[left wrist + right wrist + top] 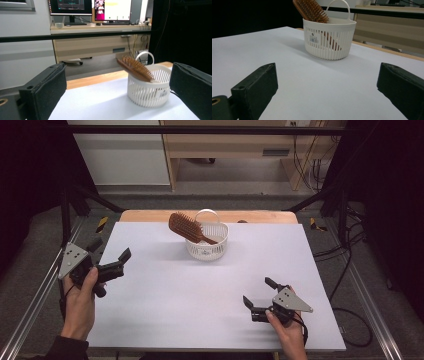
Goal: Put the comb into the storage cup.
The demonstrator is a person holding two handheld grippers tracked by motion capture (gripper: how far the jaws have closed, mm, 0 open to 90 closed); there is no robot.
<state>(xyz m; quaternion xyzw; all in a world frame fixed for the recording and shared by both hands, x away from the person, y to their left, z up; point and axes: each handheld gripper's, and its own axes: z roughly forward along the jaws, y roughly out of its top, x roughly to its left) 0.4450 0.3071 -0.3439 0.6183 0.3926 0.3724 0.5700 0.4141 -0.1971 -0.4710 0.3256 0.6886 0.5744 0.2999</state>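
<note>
White sheeting covers the tabletop [165, 305], wide and bare across the middle of the high view. Upper centre, near the far edge, a white slatted basket [207, 242] holds a wooden hairbrush [186, 226], bristle head jutting out over its left rim. At left the left gripper [110, 255] hangs with jaws spread; lower right, the right gripper [257, 292] likewise, both well apart from the basket. Lifting the brush would likely go best by pinching the exposed head while steadying the light basket.
</note>
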